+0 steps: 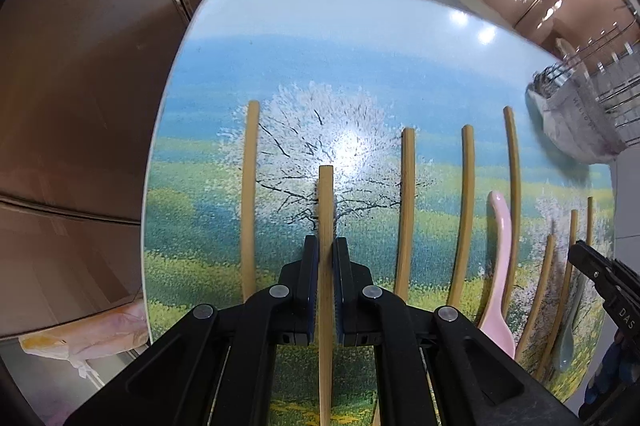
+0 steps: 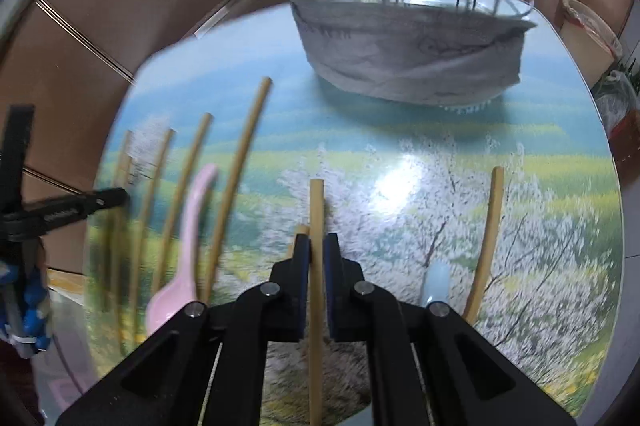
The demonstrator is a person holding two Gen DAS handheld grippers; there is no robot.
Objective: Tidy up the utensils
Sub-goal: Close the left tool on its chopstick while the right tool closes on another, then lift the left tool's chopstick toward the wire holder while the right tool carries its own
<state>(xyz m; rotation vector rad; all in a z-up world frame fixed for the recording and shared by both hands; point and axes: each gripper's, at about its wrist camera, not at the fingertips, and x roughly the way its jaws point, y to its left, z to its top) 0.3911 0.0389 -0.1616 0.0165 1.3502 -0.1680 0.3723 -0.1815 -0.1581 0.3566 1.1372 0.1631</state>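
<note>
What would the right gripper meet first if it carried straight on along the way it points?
Probably the painted tabletop: the right gripper, shut on a bamboo chopstick, points steeply down. The wire basket stands farther off; depth is unclear.

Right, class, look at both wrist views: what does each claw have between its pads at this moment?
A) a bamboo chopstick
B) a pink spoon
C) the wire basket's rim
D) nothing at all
A: in each wrist view a bamboo chopstick runs straight between the pads of the left claw, and another chopstick between those of the right claw; the pink spoon lies on the table.
</note>
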